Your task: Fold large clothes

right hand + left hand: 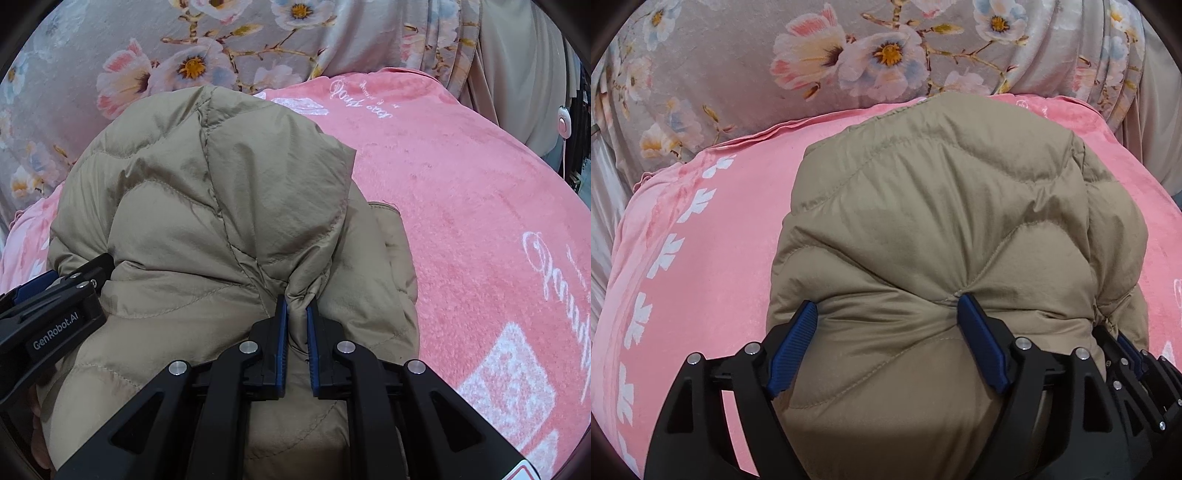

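A home bedroom: pink blanket (461, 206), floral bedding (738, 62) behind.

Puffy jacket (942, 221) is blocking both grippers' fronts; pink blanket (720, 258) is lying open on 2 sides, floral bedding (738, 55) bounding behind.

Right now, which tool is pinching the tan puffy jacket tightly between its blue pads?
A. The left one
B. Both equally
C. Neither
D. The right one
D: the right tool has its pads almost together on a bunched fold of the tan puffy jacket, while the left tool is spread wide across the padding.
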